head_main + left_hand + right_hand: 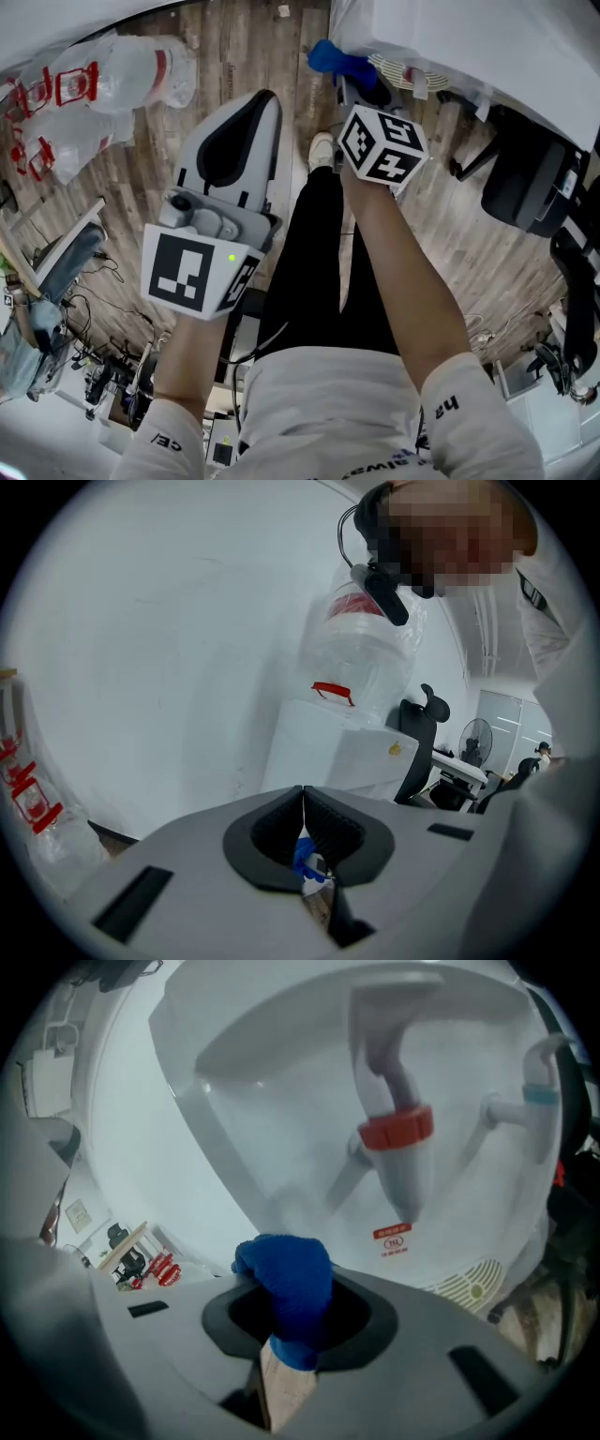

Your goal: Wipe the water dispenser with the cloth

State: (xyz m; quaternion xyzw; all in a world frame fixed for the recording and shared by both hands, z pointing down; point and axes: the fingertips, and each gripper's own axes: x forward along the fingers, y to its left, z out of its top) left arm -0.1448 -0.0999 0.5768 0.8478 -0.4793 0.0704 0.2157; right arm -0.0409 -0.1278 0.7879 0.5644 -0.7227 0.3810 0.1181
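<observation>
holding blue cloth [286,1274] in outstretched right tool [284,1330], left tool [305,832] closed

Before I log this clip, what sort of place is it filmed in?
Probably an office or workroom. A water dispenser stands by a white wall, a black office chair sits on the wood-look floor, and clear water jugs lie on it.

light: bright, even indoor | shadows: soft | edges: fisheye-curved, dark vignette | near parts: blurred
</observation>
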